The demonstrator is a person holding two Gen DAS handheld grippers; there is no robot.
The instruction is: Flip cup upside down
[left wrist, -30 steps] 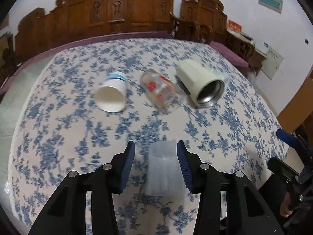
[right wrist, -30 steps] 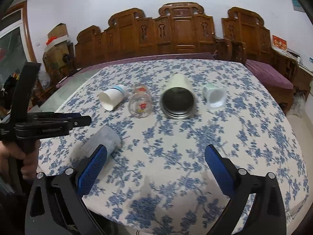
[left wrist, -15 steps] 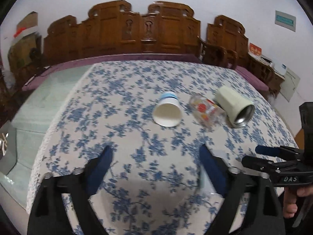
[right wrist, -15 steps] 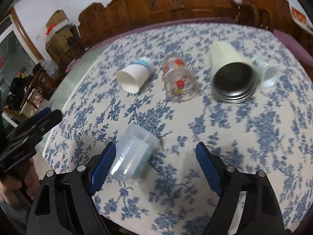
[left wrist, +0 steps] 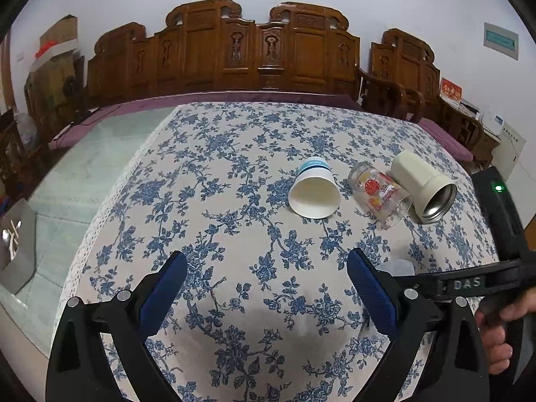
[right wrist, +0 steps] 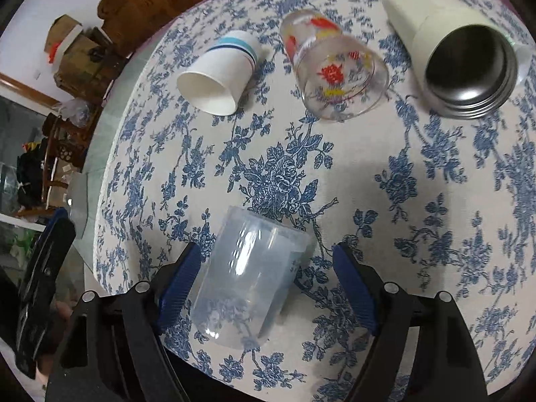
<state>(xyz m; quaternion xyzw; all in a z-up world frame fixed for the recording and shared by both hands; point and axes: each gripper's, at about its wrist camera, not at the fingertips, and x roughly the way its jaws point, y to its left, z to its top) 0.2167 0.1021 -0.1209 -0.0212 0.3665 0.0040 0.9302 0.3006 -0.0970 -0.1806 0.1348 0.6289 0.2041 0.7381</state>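
A clear plastic cup (right wrist: 249, 276) lies on its side on the blue-flowered tablecloth (right wrist: 435, 217). My right gripper (right wrist: 268, 284) is open and low over it, the cup between its blue pads, nearer the left pad (right wrist: 179, 283). In the left wrist view only a sliver of this cup (left wrist: 398, 267) shows behind the right pad. My left gripper (left wrist: 264, 288) is open and empty above bare cloth, left of the cup.
Further back lie a white paper cup (right wrist: 217, 73) with blue bands, a printed glass (right wrist: 335, 67) and a cream steel-lined mug (right wrist: 452, 53), all on their sides. The table's left edge (left wrist: 110, 201) drops to a green floor. Carved wooden chairs (left wrist: 261, 50) stand behind.
My left gripper let go of the clear cup and drew back to the left, jaws wide. My right gripper moved down and forward until its jaws came around the cup.
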